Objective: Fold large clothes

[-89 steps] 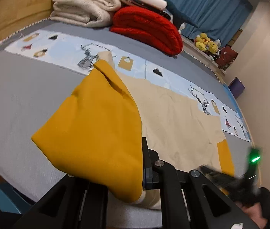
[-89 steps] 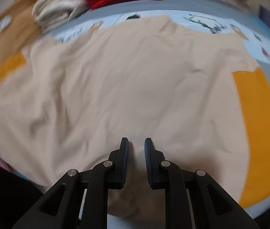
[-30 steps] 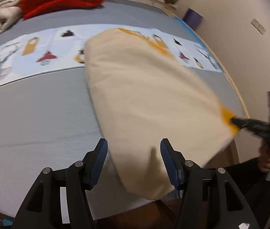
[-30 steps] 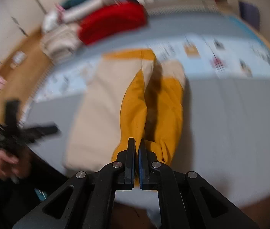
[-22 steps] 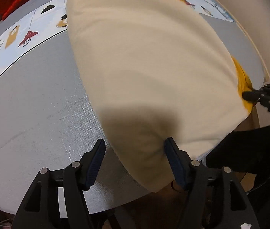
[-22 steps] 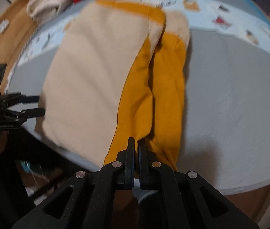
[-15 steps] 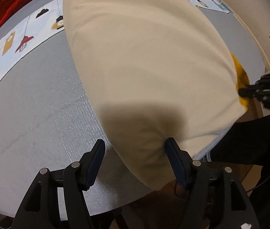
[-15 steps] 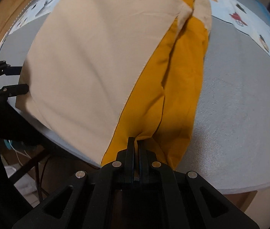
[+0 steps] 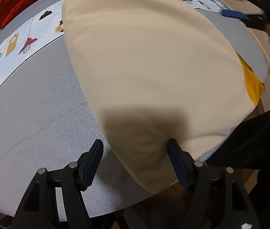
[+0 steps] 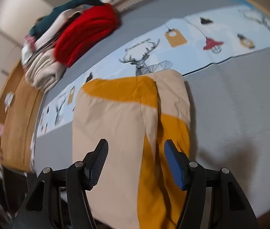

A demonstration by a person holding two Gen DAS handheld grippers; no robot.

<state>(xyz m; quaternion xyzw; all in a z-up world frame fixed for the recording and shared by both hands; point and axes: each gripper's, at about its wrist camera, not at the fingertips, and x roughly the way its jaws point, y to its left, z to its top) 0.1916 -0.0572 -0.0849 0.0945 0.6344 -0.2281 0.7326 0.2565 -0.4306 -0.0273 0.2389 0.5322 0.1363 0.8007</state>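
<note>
A large cream and mustard-yellow garment (image 9: 154,66) lies folded lengthwise on the grey bed (image 9: 30,114); its near end hangs over the bed's front edge. My left gripper (image 9: 135,162) is open, its jaws straddling the cream near corner without closing on it. In the right wrist view the garment (image 10: 115,124) lies with its yellow sleeves folded along the right side. My right gripper (image 10: 135,164) is open and empty, raised above the garment's near end. It also shows blurred at the top right of the left wrist view (image 9: 249,17).
A printed light-blue runner (image 10: 192,43) with deer pictures crosses the bed behind the garment. A pile of folded blankets, red (image 10: 85,30) on top of cream (image 10: 43,70), sits at the far left. A wooden ledge (image 10: 14,114) borders the bed's left side.
My right gripper has let go of the yellow hem, opened and lifted up and back. The garment's near end has settled on the bed. My left gripper stays open over the cream corner.
</note>
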